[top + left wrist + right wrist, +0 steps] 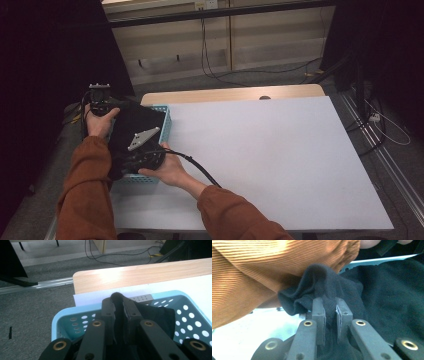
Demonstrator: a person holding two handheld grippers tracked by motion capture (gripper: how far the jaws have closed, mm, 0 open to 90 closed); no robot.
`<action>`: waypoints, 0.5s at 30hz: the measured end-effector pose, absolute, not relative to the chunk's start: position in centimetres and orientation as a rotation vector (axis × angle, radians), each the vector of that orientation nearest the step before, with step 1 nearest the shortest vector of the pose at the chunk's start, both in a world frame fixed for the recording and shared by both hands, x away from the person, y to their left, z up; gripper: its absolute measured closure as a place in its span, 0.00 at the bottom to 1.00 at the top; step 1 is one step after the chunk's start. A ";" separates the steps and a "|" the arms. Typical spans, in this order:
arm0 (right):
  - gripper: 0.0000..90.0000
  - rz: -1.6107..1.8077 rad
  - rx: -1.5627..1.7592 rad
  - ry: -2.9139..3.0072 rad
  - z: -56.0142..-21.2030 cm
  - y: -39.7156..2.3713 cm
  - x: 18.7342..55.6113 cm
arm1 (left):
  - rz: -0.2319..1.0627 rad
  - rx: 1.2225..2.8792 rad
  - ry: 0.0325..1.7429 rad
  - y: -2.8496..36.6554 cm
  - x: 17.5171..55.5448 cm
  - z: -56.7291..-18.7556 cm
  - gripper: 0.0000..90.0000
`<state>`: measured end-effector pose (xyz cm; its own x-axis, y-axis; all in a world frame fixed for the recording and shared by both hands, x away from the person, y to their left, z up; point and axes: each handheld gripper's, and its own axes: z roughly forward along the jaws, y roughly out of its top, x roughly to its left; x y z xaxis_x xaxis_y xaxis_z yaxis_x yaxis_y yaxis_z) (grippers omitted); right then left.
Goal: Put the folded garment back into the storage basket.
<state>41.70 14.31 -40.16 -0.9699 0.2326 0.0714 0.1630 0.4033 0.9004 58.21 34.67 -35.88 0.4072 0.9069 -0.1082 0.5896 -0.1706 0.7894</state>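
A black cloth [131, 125] lies bunched in a light blue perforated basket [166, 120] at the table's left edge. My left gripper [120, 305] is shut on a fold of the black cloth [160, 315] above the basket's far rim [172, 293]. My right gripper [329, 308] is shut on another bunched edge of the black cloth [317, 282], close under the person's orange sleeve [257, 272]. In the high view the left gripper [100, 97] sits at the basket's far left, and the right gripper [141, 150] lies over its near end with its grey plate up.
The basket stands on a white sheet [270, 160] that covers most of the wooden table [230, 93]. Grey carpet [32, 312] and a metal floor rail [37, 285] lie beyond the table's left edge. Cables [215, 75] trail on the floor behind.
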 end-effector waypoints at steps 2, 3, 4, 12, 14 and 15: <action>0.91 1.638 0.370 2.580 -40.3 14.3 41.9 | 0.510 1.882 1.294 34.7 58.4 -36.1 0.90; 0.91 1.630 0.375 2.585 -40.4 14.4 42.0 | 0.526 1.892 1.298 34.7 58.5 -36.1 0.90; 0.91 1.626 0.377 2.588 -40.5 14.4 42.0 | 0.521 1.891 1.298 34.7 58.5 -36.2 0.90; 0.91 1.597 0.395 2.607 -40.8 14.3 42.6 | 0.516 1.901 1.321 34.9 58.5 -37.1 0.70; 0.91 1.596 0.397 2.612 -40.9 14.3 42.7 | 0.513 1.915 1.327 34.9 58.2 -37.2 0.58; 0.91 1.597 0.402 2.611 -40.9 14.3 42.8 | 0.527 1.910 1.327 34.9 58.1 -37.2 0.53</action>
<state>42.80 14.31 -40.92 -0.9647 0.2482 0.0884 0.1918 0.4314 0.8815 58.12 34.89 -37.15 0.3812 0.9213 -0.0766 0.6179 -0.1922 0.7624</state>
